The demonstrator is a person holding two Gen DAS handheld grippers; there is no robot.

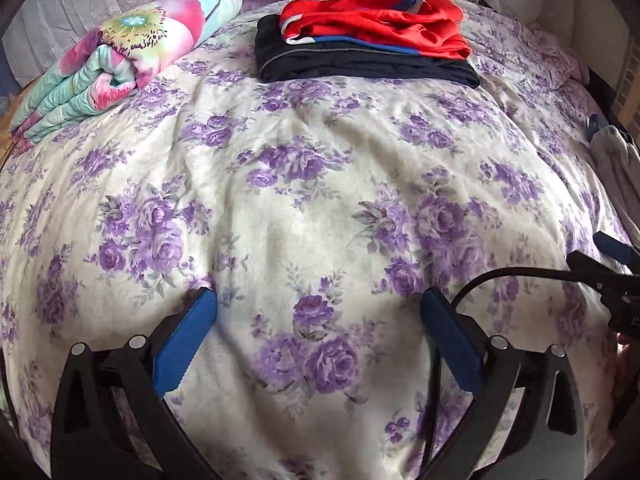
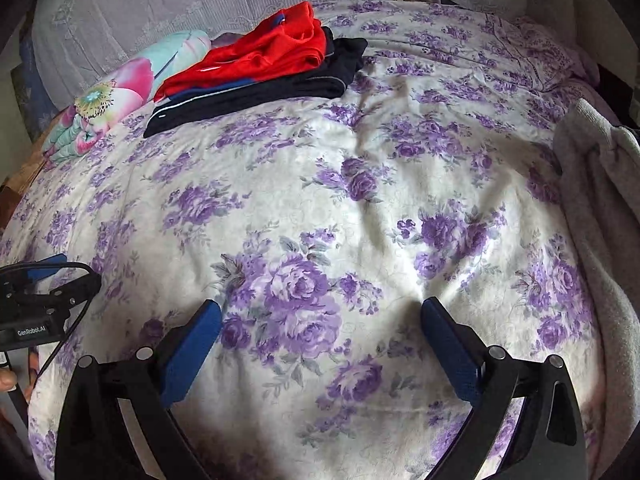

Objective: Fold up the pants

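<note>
A folded dark navy garment (image 1: 360, 65) lies at the far side of the bed with a red garment (image 1: 380, 20) on top. Both show in the right wrist view too, the navy one (image 2: 256, 94) and the red one (image 2: 260, 56). A grey garment (image 2: 600, 208) lies along the bed's right edge; its end shows in the left wrist view (image 1: 616, 160). My left gripper (image 1: 320, 304) is open and empty over the floral bedspread. My right gripper (image 2: 322, 316) is open and empty over the bedspread, left of the grey garment. Each gripper shows at the other view's edge.
A floral purple-and-white bedspread (image 1: 320, 200) covers the bed. A rolled colourful quilt (image 1: 120, 56) lies at the far left, also seen in the right wrist view (image 2: 120, 96). A lace-covered headboard or wall (image 2: 200, 0) runs along the back. A cable (image 1: 500, 276) trails from the right gripper.
</note>
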